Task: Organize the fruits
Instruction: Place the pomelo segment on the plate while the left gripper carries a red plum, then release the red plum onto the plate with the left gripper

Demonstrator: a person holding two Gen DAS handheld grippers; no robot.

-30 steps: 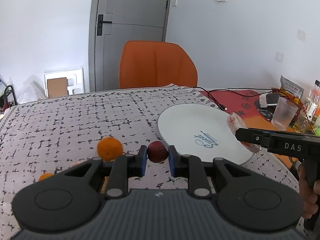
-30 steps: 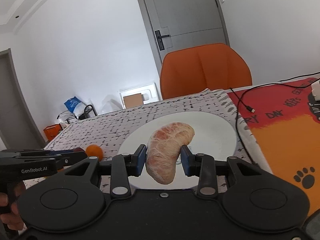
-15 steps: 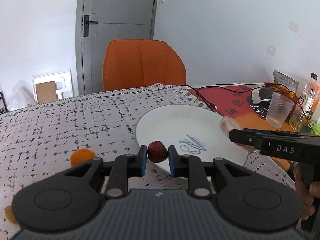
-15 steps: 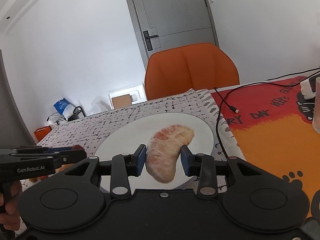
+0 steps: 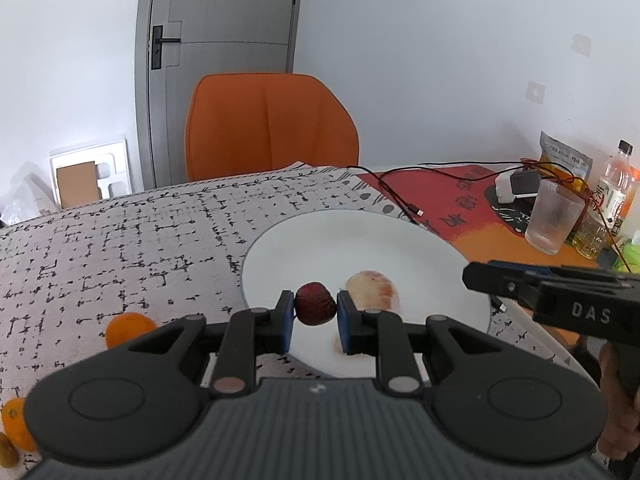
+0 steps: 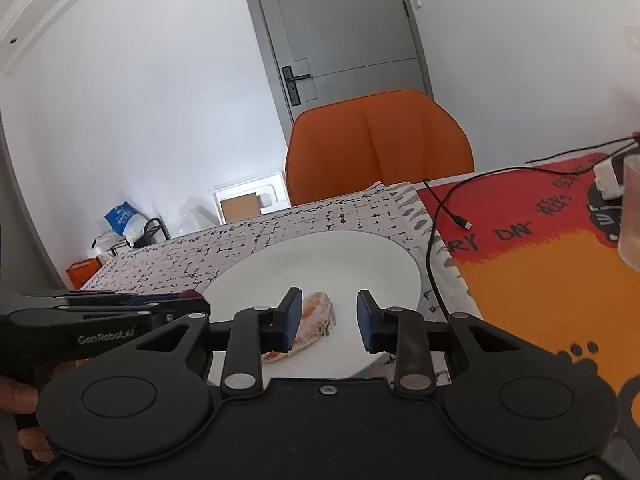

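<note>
We see a white plate point(image 5: 360, 240) on a pale cloth point(image 5: 140, 240) with a broken black grid pattern. A dark red fruit point(image 5: 315, 309) sits between blue fingers point(image 5: 286, 320). The peeled segment point(image 6: 314, 316) is pale pink-orange. Two orange fruits point(image 5: 128, 328) lie near the desk's left edge; the mat point(image 6: 540, 264) is red and orange.

One white plate point(image 5: 360, 240), one red lychee point(image 5: 315, 309), one peeled citrus segment point(image 5: 374, 290), two oranges point(image 5: 129, 329), one glass point(image 5: 554, 216), one orange chair point(image 5: 270, 124)

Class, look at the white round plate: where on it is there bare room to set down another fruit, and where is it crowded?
The white round plate is bare across its far half, toward the orange chair. Its near part is crowded by the peeled pink citrus segment.
</note>
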